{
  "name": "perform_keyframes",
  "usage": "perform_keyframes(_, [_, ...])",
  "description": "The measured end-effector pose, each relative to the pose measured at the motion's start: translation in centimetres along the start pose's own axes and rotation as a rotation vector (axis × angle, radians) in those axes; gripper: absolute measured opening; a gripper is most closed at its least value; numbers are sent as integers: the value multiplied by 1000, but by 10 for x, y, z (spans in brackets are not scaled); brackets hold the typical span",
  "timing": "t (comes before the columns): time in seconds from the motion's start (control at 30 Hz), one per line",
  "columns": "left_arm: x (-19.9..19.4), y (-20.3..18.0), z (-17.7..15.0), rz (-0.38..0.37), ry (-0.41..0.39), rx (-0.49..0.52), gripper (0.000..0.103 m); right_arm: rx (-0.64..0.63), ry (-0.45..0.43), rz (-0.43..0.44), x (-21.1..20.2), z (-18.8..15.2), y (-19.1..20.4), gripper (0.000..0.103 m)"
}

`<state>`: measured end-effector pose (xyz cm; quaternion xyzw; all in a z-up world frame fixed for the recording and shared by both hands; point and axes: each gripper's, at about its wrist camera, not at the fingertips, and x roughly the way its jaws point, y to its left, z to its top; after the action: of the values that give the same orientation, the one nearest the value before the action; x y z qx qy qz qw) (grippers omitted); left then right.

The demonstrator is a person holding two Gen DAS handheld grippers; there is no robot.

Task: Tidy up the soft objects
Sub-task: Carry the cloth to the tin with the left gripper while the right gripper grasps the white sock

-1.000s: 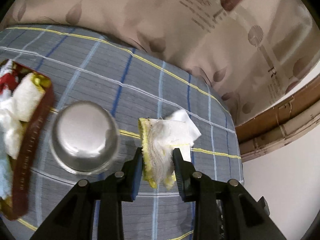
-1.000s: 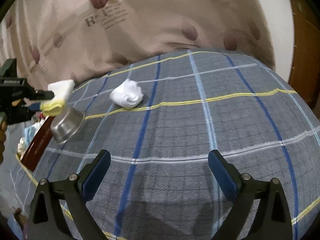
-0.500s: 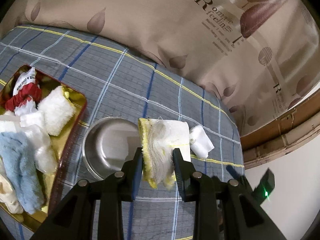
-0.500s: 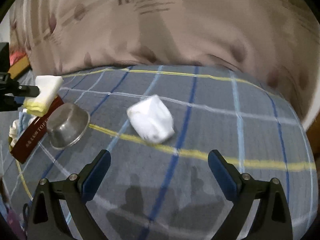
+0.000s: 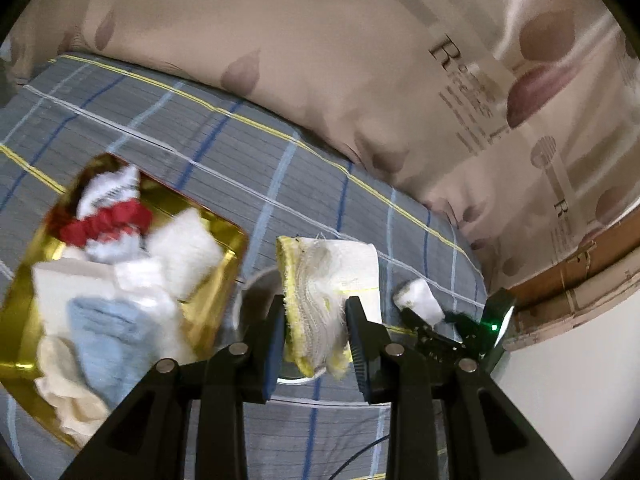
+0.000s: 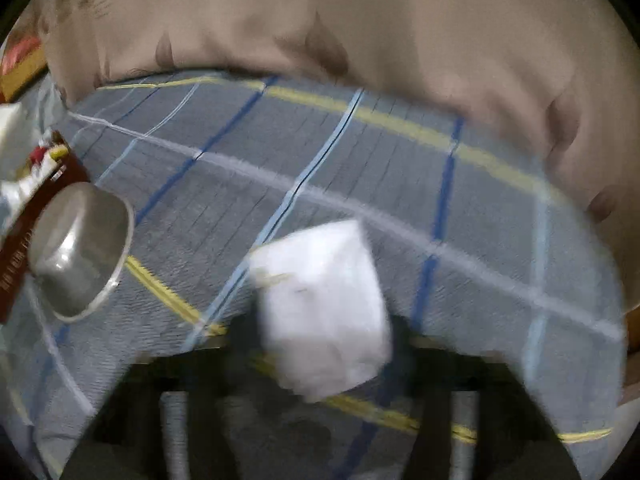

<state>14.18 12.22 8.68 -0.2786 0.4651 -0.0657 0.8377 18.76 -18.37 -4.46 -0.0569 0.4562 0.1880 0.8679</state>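
Carrying a folded yellow-edged cloth, the left gripper had both pads pressed against the bundle's flanks, and the cloth hung clear of the bed, above the rim of the steel bowl and just beside the gold tray. That tray already held several soft items: a red and white piece, white pads, a pale blue towel. The step in hand was judged to be delivery of the cloth to the tray.

The cloth's long axis ran away from the camera, along the fingers, with its folded yellow edge on the left and its free white end pointing toward the pillow.

The right gripper was badly blurred. Its jaws had just been closing, with a white folded bundle between them; whether the pads had yet seated on it could not be told. The left view showed this tool down on the bed at the bundle, right of the held cloth. The bundle lay on the checked bedsheet, well apart from the bowl, one corner toward the pillow; it looked blocky, with no clear long axis.

The next move was judged to call for a short carry left over the tray wall, then a release above a bare gold patch. The right side would need a confirmed grip before lifting.
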Motion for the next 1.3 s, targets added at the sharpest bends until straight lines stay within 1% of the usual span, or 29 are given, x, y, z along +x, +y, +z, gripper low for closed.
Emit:
perform_keyframes(0.03, [-6,6,3,8,-7,-8,30,3,-17,-13,-2,-2,3,31])
perform_keyframes(0.07, [-10,9,5,11,-11,-15,30,8,-28,-20,-5,-4,4,27])
perform_keyframes(0.1, [-16,15,7,18,-24,-27,30,24,-39,-23,-9,-6,5,26])
perform_keyframes(0.2, [-34,30,13,52,-57,-41,30,119,-95,25,-29,-22,5,25])
perform_keyframes(0.23, [-38,34,14,60,-64,-46,30,150,-125,47,-41,-32,6,25])
perform_keyframes(0.33, [-54,52,16,95,-88,-70,30,203,-184,78,-66,-62,14,25])
perform_keyframes(0.43, [-66,67,19,127,-111,-85,30,242,-217,79,-81,-89,19,25])
perform_keyframes(0.5, [-72,74,22,152,-128,-90,30,252,-234,56,-90,-107,23,25])
perform_keyframes(0.6, [-74,87,26,186,-139,-96,30,285,-242,41,-96,-131,20,25])
perform_keyframes(0.67, [-72,98,29,196,-135,-119,30,308,-235,35,-94,-140,15,25])
perform_keyframes(0.77, [-65,105,33,220,-128,-121,30,331,-233,25,-92,-145,9,25])
perform_keyframes(0.93, [-48,114,41,260,-108,-122,30,335,-235,6,-91,-148,11,26])
perform_keyframes(1.2, [-22,130,42,271,-74,-147,30,335,-234,6,-89,-149,12,26])
perform_keyframes(1.3, [-15,130,39,288,-65,-126,32,336,-233,7,-88,-150,13,26])
